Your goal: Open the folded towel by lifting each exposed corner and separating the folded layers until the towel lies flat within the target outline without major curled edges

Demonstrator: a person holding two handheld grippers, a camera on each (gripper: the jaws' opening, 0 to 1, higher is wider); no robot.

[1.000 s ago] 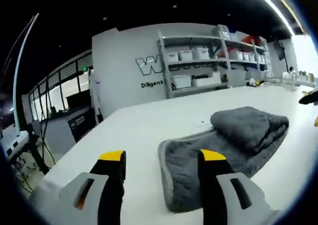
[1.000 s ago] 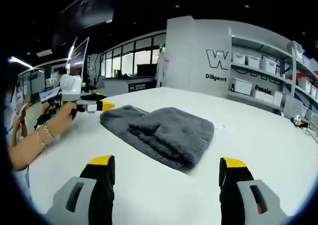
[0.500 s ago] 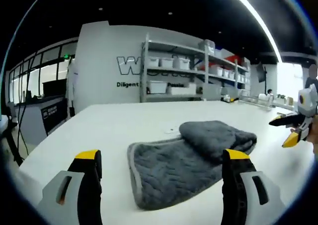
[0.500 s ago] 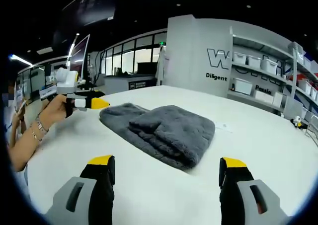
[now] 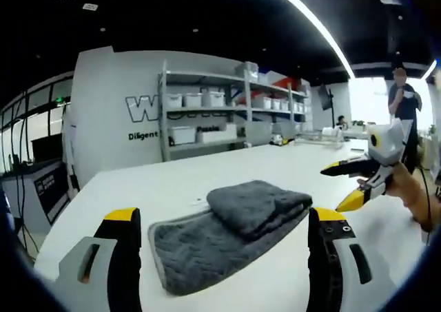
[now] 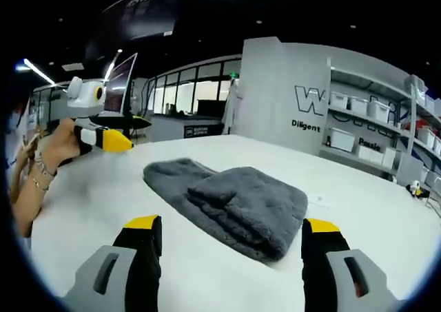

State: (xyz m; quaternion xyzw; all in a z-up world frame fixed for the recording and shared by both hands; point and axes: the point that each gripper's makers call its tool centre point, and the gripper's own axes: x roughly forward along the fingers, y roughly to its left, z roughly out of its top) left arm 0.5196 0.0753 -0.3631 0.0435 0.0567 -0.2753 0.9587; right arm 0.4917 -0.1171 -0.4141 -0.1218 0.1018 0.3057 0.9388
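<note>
Towel [image 5: 224, 237], grey, plush, folded, lying on the broad white table [image 5: 172, 181], thick folded part on top of a single flat layer with a stitched edge; also seen from the other side [image 6: 231, 200]. Left gripper [image 5: 224, 219], yellow-tipped, jaws spread wide, raised off the table on the near side of the towel, touching nothing; swung since a second ago, so towel now centred between the jaws rather than behind the right one. Right gripper [image 6: 231, 224] likewise spread wide and empty, barely shifted. Grey shelving with white bins [image 5: 207, 112] behind.
</note>
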